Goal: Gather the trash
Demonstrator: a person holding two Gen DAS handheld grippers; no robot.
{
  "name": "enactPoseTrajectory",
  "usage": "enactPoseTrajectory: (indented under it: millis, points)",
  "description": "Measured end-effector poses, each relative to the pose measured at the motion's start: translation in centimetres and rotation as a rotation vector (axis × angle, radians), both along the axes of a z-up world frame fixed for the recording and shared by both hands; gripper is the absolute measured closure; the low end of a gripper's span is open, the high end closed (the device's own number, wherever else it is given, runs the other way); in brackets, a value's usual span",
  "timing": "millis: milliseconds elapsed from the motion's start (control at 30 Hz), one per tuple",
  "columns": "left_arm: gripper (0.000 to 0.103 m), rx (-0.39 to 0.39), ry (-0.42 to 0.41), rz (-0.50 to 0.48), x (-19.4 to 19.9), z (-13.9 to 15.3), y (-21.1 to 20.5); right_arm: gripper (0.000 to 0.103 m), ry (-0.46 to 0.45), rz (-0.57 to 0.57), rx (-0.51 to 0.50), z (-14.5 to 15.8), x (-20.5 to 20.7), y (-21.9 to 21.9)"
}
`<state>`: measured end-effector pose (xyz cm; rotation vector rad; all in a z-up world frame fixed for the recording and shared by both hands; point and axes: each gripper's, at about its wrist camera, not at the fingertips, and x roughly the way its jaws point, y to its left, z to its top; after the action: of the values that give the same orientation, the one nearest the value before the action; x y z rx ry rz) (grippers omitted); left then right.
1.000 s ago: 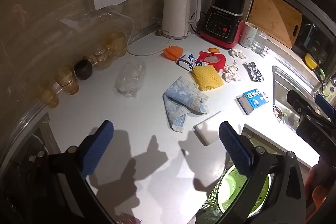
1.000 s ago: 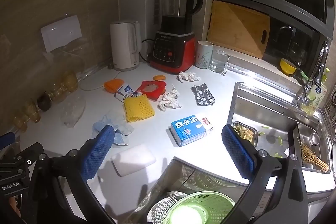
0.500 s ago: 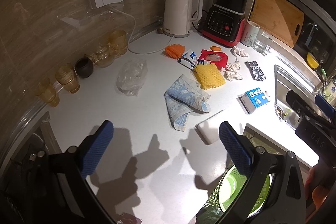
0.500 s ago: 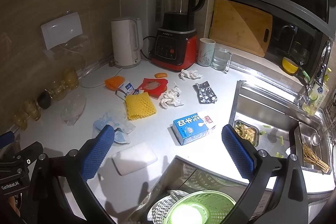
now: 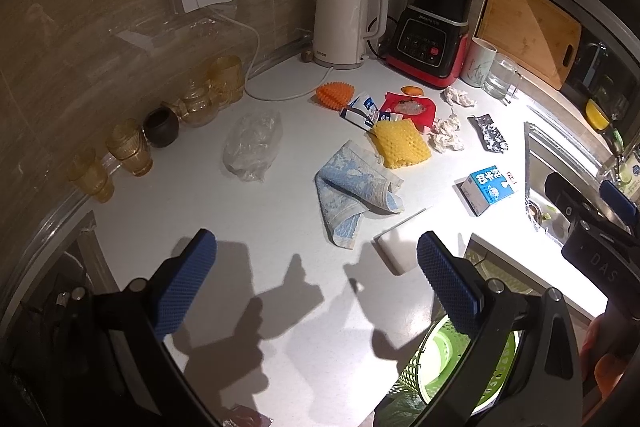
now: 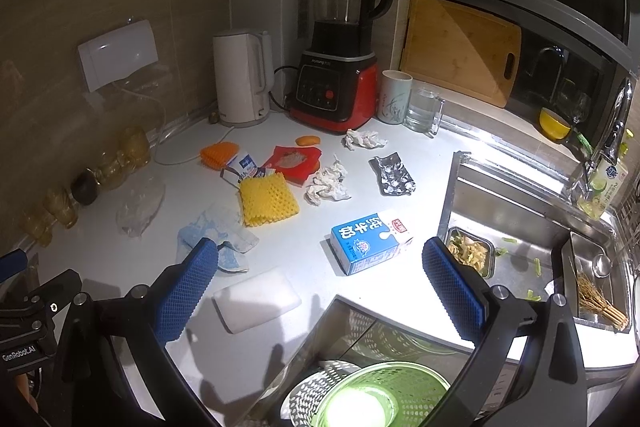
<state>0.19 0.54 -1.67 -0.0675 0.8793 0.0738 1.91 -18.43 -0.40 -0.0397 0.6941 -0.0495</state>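
A green mesh bin [image 6: 382, 393] is sitting nearest, below the tabletop [image 6: 256, 343] edge, and its inside is glaring too bright to tell any contents. A white perforated basket [image 6: 308, 393] is touching its left side.

Just beyond the bin, a white sponge block [image 6: 256, 299] is lying on the tabletop. Right of the sponge, a blue milk carton [image 6: 370, 243] is lying on its side near the sink [image 6: 516, 227], where a small steel tray of food scraps [image 6: 470, 253] is resting. Left of the carton, a blue cloth [image 5: 352, 193] is lying crumpled, with a clear plastic bag [image 5: 252, 147] further left. Behind the carton, a yellow foam net [image 6: 268, 201], crumpled tissues [image 6: 328, 183], a foil blister pack [image 6: 394, 175], a red wrapper [image 6: 294, 161], a small torn carton [image 6: 242, 167] and an orange scrubber [image 6: 218, 153] are lying scattered. Farthest, a white kettle [image 6: 242, 79] and a blender [image 6: 340, 39] are standing at the wall.

The left gripper [image 5: 316, 287] is hovering above bare tabletop, jaws spread wide and holding nothing. The right gripper [image 6: 320, 291] is hovering likewise, jaws wide apart and empty, framing the sponge and carton without touching them.
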Motion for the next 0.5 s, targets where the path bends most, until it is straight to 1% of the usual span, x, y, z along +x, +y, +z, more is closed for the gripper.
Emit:
enactPoseTrajectory:
  millis: [500]
  points:
    - [0.006,0.000,0.005,0.000,0.11,0.05,0.22,0.002,0.000,0.002,0.000,0.09,0.11,0.00]
